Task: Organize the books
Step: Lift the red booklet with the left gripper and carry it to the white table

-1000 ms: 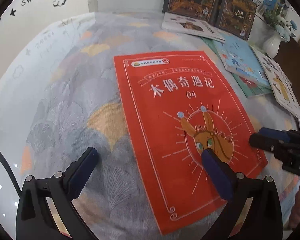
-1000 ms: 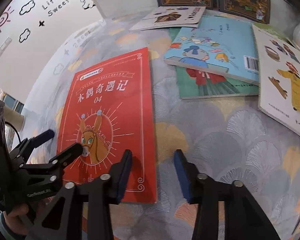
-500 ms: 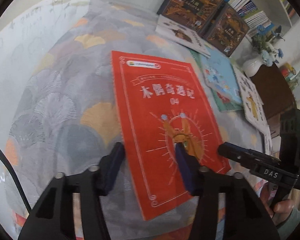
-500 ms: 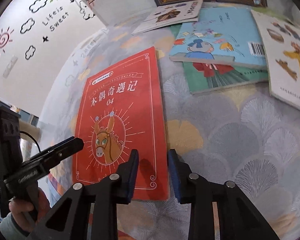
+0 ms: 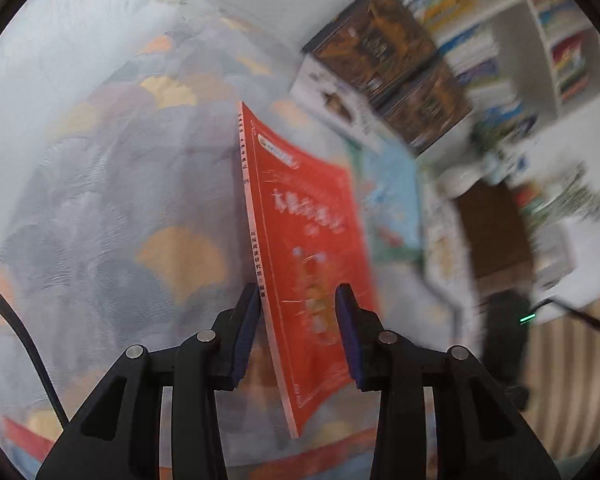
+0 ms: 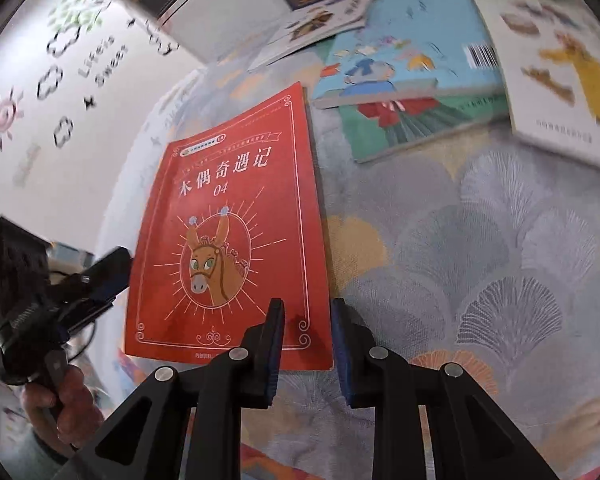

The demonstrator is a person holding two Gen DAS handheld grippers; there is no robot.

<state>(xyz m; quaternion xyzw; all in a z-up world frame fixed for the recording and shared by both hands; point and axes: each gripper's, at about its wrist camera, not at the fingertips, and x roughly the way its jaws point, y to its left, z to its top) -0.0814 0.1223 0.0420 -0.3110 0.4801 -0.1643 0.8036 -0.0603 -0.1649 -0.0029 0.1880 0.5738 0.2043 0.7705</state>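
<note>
A thin red book (image 6: 228, 208) with a donkey on its cover lies on the fan-patterned cloth (image 6: 480, 240). Its spine side is raised off the cloth. In the left wrist view I see the red book (image 5: 308, 240) almost edge-on between the closing jaws of my left gripper (image 5: 296, 292). One pad touches the spine side, and a gap shows at the other pad. In the right wrist view the left gripper (image 6: 108, 280) sits at the book's left edge. My right gripper (image 6: 306, 308) is shut, one tip on the cover, the other just off the lower right corner.
A light blue book (image 6: 412, 60), a green book (image 6: 420, 128) under it and a white picture book (image 6: 560, 72) lie behind the red one. Dark brown books (image 5: 372, 40) lean against a bookshelf (image 5: 480, 40). A hand (image 6: 64, 412) holds the left gripper beyond the cloth's edge.
The left jaws went from wide apart to narrow around the red book's spine edge, and that edge rose off the cloth. The right jaws narrowed at the book's lower right corner.
</note>
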